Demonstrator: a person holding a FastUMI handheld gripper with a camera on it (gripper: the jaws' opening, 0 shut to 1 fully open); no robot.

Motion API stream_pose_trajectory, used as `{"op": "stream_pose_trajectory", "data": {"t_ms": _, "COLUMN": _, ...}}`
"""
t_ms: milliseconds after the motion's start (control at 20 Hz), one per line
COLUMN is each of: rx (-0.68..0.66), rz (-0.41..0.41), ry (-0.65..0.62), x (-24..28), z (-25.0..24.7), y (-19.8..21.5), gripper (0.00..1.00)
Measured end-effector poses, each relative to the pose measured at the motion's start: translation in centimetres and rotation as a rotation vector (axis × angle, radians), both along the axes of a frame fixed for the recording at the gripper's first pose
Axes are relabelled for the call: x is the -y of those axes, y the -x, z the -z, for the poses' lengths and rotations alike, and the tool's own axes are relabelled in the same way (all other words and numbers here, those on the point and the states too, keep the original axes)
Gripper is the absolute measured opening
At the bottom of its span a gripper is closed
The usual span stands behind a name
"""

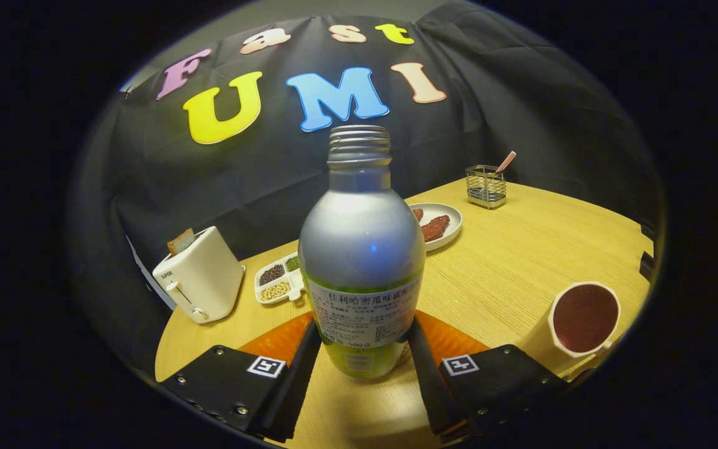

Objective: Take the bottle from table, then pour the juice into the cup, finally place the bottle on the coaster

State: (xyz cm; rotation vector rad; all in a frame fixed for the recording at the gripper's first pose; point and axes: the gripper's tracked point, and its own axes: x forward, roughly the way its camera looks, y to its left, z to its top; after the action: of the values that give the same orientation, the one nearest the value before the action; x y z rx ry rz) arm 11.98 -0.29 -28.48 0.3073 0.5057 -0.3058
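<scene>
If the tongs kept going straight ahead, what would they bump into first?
The tongs already hold the silver metal bottle with the green label, both fingers pressing its sides, so it would ride along. Beyond it, the white plate with dark red slices probably comes first, though depth is hard to judge.

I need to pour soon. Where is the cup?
In the gripper view, the cup stands on the table, right of the bottle held between the gripper fingers.

staged kitchen booth: toaster (200,274), food plate (439,226), wooden table (540,249).
</scene>
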Motion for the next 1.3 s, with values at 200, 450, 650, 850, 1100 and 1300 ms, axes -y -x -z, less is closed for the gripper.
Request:
{"op": "stream_pose_trajectory", "data": {"t_ms": 200, "rx": -0.010, "rz": -0.011, "ry": 0.056, "x": 0.9, "z": 1.1, "y": -1.6, "gripper": 0.77}}
{"op": "stream_pose_trajectory", "data": {"t_ms": 450, "rx": -0.026, "rz": -0.067, "ry": 0.142, "x": 1.5, "z": 2.3, "y": -3.0, "gripper": 0.77}}
{"op": "stream_pose_trajectory", "data": {"t_ms": 650, "rx": -0.042, "rz": -0.126, "ry": 0.178, "x": 0.7, "z": 3.4, "y": -3.0, "gripper": 0.77}}
{"op": "stream_pose_trajectory", "data": {"t_ms": 850, "rx": -0.032, "rz": -0.155, "ry": 0.228, "x": 0.6, "z": 3.5, "y": -2.9, "gripper": 0.78}}
{"op": "stream_pose_trajectory", "data": {"t_ms": 1100, "rx": -0.022, "rz": -0.161, "ry": 0.202, "x": 0.2, "z": 3.1, "y": -2.3, "gripper": 0.99}}
{"op": "stream_pose_trajectory", "data": {"t_ms": 1300, "rx": 0.014, "rz": -0.180, "ry": 0.193, "x": -0.2, "z": 1.4, "y": -1.1, "gripper": 0.99}}
